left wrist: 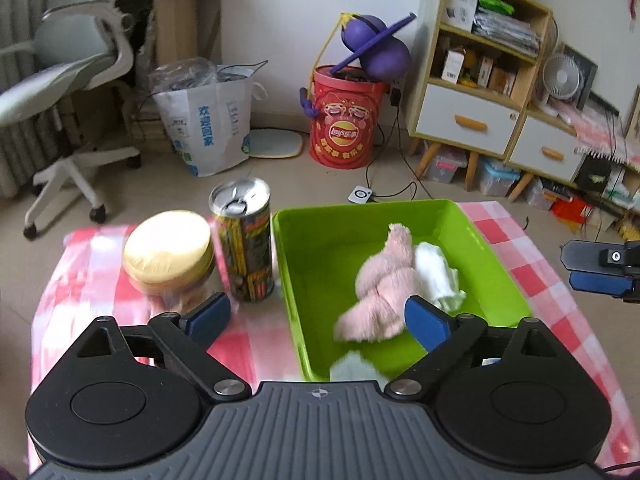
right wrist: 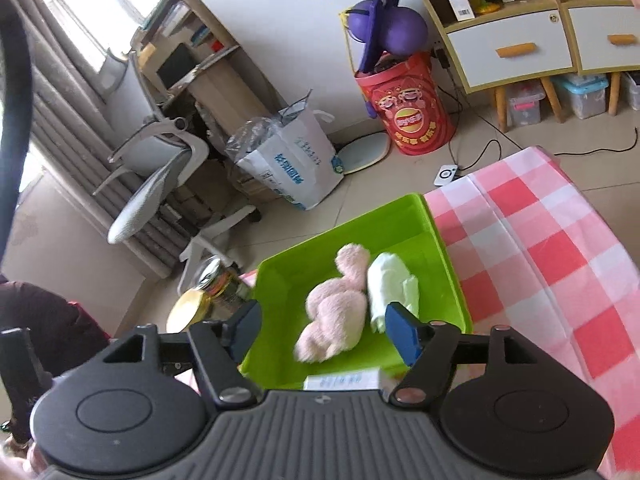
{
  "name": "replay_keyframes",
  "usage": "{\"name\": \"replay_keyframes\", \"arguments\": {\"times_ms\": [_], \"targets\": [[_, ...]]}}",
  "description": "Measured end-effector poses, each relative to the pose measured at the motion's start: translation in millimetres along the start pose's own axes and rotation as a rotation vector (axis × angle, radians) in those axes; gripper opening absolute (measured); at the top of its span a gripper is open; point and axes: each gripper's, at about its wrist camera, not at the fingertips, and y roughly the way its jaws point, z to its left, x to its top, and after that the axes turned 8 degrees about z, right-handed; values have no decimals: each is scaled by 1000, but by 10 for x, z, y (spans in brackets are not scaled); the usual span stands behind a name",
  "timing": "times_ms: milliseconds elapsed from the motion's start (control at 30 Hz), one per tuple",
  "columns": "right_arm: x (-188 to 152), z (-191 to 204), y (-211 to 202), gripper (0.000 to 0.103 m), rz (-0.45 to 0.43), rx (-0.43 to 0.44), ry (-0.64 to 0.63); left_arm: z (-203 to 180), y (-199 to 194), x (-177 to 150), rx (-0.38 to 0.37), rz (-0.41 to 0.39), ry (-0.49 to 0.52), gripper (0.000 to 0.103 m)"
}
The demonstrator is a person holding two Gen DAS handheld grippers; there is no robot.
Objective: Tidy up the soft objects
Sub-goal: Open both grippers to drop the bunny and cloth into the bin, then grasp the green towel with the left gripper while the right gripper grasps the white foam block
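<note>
A fluffy pink twisted cloth (left wrist: 380,288) (right wrist: 336,308) lies inside the green bin (left wrist: 316,236) (right wrist: 440,240) on the pink checked tablecloth. A white rolled cloth (left wrist: 438,276) (right wrist: 390,284) rests against its right side. My left gripper (left wrist: 318,320) hangs above the bin's near left part, jaws wide apart and nothing between them. My right gripper (right wrist: 324,328) hovers over the bin's near edge, jaws apart and not touching the pink cloth below. The right gripper's fingers (left wrist: 600,268) also show at the right edge of the left wrist view.
A printed drink can (left wrist: 244,240) (right wrist: 218,280) and a yellow-lidded jar (left wrist: 170,250) (right wrist: 192,308) stand left of the bin. Beyond the table: an office chair (left wrist: 68,80), a white bag (left wrist: 212,120), a red bucket (left wrist: 344,116), a shelf unit (left wrist: 480,60).
</note>
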Motion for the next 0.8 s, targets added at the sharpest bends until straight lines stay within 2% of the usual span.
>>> {"name": "replay_keyframes", "arguments": {"times_ms": [167, 300, 400, 567, 700, 800], "targets": [[-215, 141, -187, 46, 10, -15, -59, 57, -195, -316, -2, -23, -53, 95], [-395, 230, -220, 49, 39, -47, -107, 70, -277, -561, -1, -1, -84, 96], [-551, 281, -231, 52, 48, -65, -139, 91, -344, -706, -14, -22, -111, 98], [-771, 306, -154, 55, 52, -78, -157, 105, -407, -866, 11, -36, -97, 98], [-899, 384, -63, 55, 79, -153, -225, 144, -371, -959, 3, -16, -94, 98], [-949, 417, 0, 55, 101, -162, -242, 157, -345, -996, 8, -8, -66, 98]]}}
